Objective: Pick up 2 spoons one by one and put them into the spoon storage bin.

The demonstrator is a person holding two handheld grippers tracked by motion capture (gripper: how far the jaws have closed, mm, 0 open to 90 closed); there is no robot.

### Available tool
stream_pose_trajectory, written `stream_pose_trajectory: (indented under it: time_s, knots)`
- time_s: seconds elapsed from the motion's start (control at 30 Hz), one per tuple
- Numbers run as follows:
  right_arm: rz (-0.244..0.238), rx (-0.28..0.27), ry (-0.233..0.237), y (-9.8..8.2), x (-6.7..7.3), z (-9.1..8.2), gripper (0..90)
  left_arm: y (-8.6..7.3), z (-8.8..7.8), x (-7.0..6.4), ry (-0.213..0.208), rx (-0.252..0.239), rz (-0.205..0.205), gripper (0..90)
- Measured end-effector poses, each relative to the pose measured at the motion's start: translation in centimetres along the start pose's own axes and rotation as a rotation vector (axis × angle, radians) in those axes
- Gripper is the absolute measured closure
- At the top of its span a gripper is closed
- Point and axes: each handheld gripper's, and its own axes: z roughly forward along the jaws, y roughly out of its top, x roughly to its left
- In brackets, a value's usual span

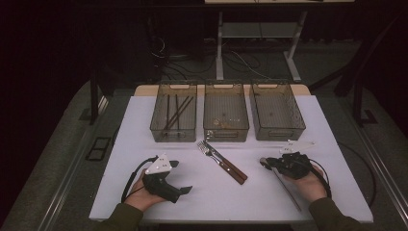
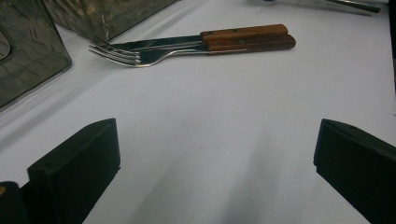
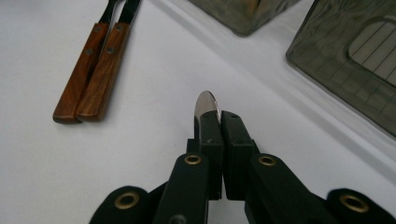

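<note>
Cutlery work at a white desk (image 1: 144, 202): the right tongs (image 3: 215, 116) are clamped on the tip of a slim metal utensil (image 1: 286, 187), seemingly a knife, whose long shaft lies on the desk and runs back under the person's right hand (image 1: 308, 185). Left tongs (image 2: 215, 154) stand wide apart, gripping nothing, low over bare desk. Two wooden-handled forks (image 1: 222, 161) lie side by side between both hands, just before three mesh bins (image 1: 226, 130).

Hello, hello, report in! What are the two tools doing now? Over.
Right tool shut on a spoon. Left tool open, holding nothing. Two wooden-handled forks lie mid-table, short of the three bins. Nothing in the way.
</note>
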Motion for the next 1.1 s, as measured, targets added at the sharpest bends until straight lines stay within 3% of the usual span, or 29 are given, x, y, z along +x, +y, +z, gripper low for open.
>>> stream_pose_trajectory:
  time_s: [0.57, 1.1]
  knots:
    - [0.008, -0.068, 0.014, 2.1, -0.8, 0.0, 88.2, -0.1, -0.1, 0.5, 0.010, 0.002, -0.042, 0.0]
    - [0.055, -0.164, 0.027, 4.3, -1.4, 0.1, 88.1, -0.2, 0.2, 0.2, 0.002, 0.014, -0.026, 0.0]
